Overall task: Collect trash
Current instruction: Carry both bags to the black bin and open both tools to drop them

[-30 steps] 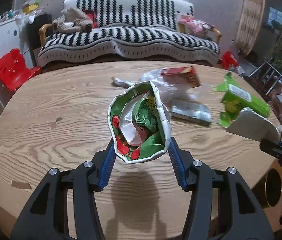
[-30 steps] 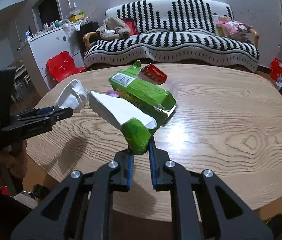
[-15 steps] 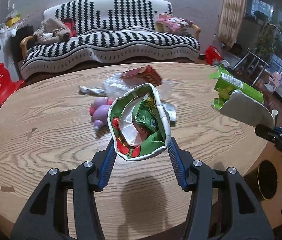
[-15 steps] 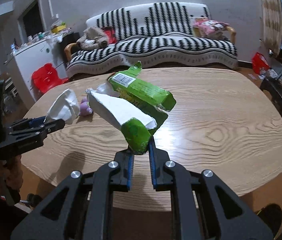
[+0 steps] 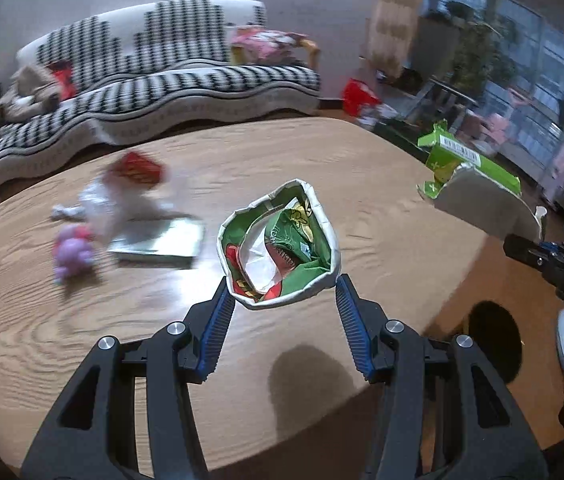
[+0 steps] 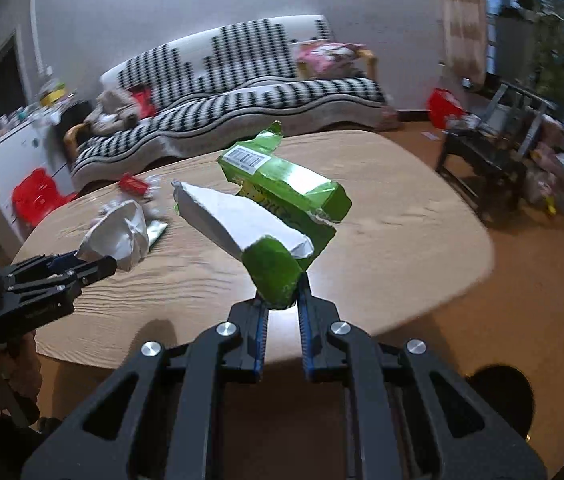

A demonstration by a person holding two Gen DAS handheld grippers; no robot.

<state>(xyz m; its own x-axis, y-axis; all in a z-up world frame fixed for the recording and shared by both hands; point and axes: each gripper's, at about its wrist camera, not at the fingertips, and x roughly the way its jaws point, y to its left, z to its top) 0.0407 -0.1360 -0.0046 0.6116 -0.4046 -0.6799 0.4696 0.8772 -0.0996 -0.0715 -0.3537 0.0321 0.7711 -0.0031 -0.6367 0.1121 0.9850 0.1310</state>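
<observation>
We hold a crumpled snack bag (image 5: 280, 246) in the left gripper (image 5: 285, 292); the blue pads press on its two sides, so the jaws stand half spread around the bag, whose open mouth faces the camera. The right gripper (image 6: 283, 304) is pressed together on the lower corner of a torn green carton (image 6: 278, 216), which sticks up and away from the fingers with its white inside showing.

Compared with a second ago, both hands have swung to the right across the wooden table (image 5: 381, 184). The rest of the litter, a red packet (image 5: 138, 166), a clear plastic wrapper (image 5: 114, 204), a silver foil pack (image 5: 162, 240) and a small purple toy (image 5: 72, 252), now lies to the left in the left wrist view and is blurred by the motion. At the lower right, past the table edge, a dark round opening (image 5: 495, 338) has come into sight; we think it is the trash bin, but it is too dark to be sure.

We judge that both pieces are now being carried to that bin. The things on the table are not yet collected.
</observation>
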